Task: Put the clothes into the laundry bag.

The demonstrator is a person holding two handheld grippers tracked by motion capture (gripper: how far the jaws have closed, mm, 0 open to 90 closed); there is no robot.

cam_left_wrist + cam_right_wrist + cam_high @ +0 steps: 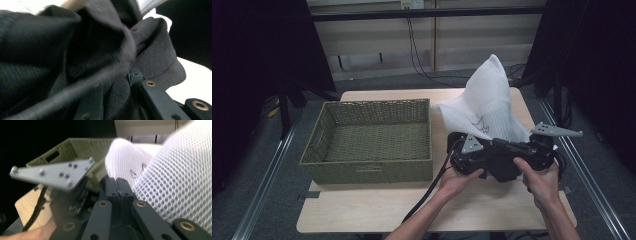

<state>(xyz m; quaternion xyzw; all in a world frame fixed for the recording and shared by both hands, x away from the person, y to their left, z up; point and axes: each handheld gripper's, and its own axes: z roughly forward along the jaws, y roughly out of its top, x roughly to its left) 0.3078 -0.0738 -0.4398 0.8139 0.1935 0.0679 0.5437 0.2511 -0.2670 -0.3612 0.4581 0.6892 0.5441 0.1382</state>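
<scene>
A black cloth (505, 169) is bunched between my two grippers, low over the table's right front. In the left gripper view the black cloth (62, 50) fills the picture, and my left gripper (122, 86) is shut on a fold of it. My left gripper (484, 159) points right, with its grey plate on top. My right gripper (523, 152) faces it from the right. Its jaws are pressed together in the right gripper view (117, 187), with a thin dark sliver of cloth pinched in the seam. A white mesh bag (492, 100) stands just behind both grippers.
A green woven basket (367, 167) stands empty on the left half of the wooden table (377, 207); the basket (75, 147) is also beyond the left gripper's grey plate (55, 173). The mesh bag (175, 182) looms close on the right. Dark curtains flank the table.
</scene>
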